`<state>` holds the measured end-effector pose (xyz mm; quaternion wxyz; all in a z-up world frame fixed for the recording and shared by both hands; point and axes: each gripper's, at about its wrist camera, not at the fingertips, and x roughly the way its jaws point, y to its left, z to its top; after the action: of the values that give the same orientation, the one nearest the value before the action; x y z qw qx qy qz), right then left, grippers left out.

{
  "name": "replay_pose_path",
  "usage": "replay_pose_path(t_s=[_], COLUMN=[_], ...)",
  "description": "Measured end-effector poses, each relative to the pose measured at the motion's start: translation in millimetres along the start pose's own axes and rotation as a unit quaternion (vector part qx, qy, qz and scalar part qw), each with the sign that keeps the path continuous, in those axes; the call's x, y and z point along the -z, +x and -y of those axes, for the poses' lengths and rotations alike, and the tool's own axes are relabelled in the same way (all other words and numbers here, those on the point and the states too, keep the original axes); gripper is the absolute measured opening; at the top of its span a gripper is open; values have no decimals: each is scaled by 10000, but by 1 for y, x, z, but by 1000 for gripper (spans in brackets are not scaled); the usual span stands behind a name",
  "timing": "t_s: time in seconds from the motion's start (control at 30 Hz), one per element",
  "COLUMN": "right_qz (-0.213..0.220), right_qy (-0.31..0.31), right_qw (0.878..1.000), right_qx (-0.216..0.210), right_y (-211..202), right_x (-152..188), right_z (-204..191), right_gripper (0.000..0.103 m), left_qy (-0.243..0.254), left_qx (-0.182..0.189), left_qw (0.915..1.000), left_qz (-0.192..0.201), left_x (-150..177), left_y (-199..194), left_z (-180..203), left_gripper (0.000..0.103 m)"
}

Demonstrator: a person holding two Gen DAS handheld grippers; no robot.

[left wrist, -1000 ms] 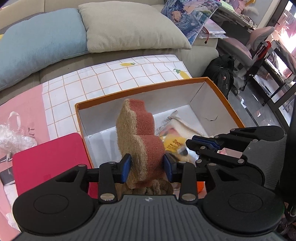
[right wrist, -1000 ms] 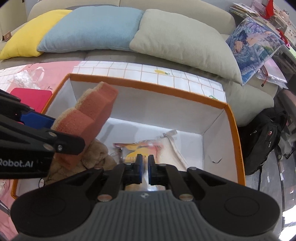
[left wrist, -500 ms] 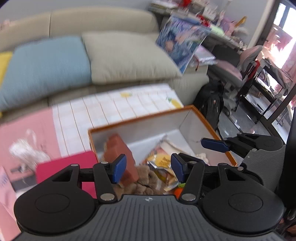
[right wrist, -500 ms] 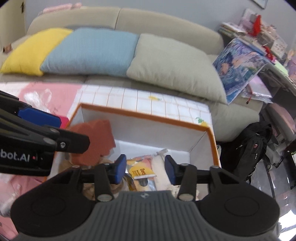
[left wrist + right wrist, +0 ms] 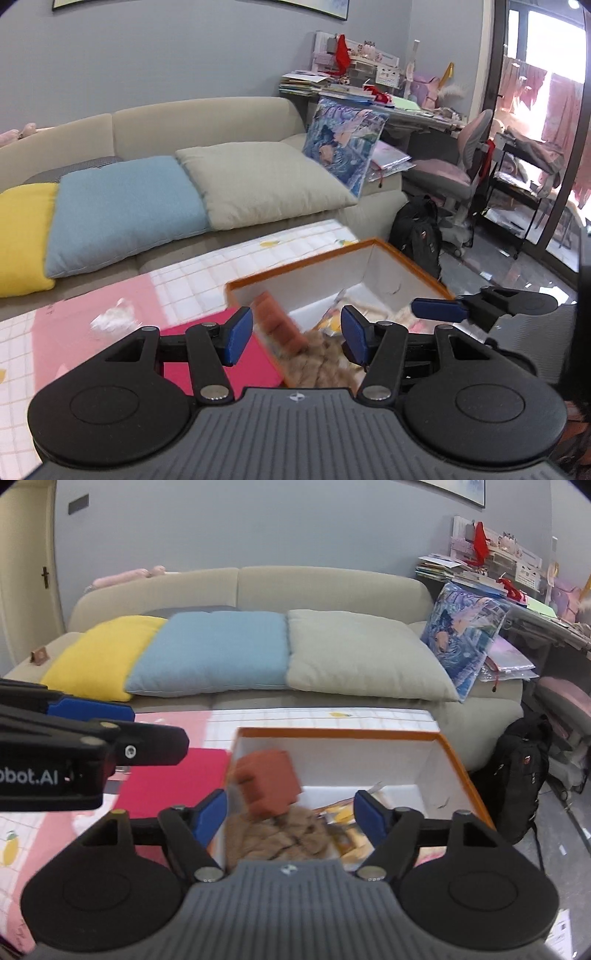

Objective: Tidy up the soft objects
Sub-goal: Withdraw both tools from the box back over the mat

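Lying inside orange-rimmed box (image 5: 461, 764): rust-red sponge (image 5: 267, 781), blocky, tilted, resting on brown fuzzy plush (image 5: 280, 834); yellow packets (image 5: 349, 836) beside plush. Left hand-held gripper (image 5: 297, 334): blue pads spread wide, gripping nothing, sponge seen beyond gap, untouched. Right hand-held gripper (image 5: 291, 818): jaws just been opening, now wide, nothing clamped between, touching nothing. Red mat (image 5: 207, 363) just left of box.

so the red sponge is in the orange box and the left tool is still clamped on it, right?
Not quite. The red sponge is in the orange box, propped on the brown plush, but the left tool is open, its pads clear of the sponge. The left wrist view shows the gap; its jaws have just been opening.
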<state>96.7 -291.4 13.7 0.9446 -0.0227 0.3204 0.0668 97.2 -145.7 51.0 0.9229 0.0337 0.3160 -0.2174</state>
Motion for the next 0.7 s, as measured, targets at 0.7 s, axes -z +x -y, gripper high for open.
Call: replay_pose_path(t_s=[0.7], right_qz=[-491], right_qy=[-1623], right_qw=[9797], right_qx=[-1065], right_y=[-5], right_x=[54], right_z=[-128], right_gripper=[100], left_qy=[-1597], left_qx=[-1060], left_qw=[9751], left_qz=[-1118], left_x=[116], left_y=[-57], left_z=[-102], left_gripper=[66])
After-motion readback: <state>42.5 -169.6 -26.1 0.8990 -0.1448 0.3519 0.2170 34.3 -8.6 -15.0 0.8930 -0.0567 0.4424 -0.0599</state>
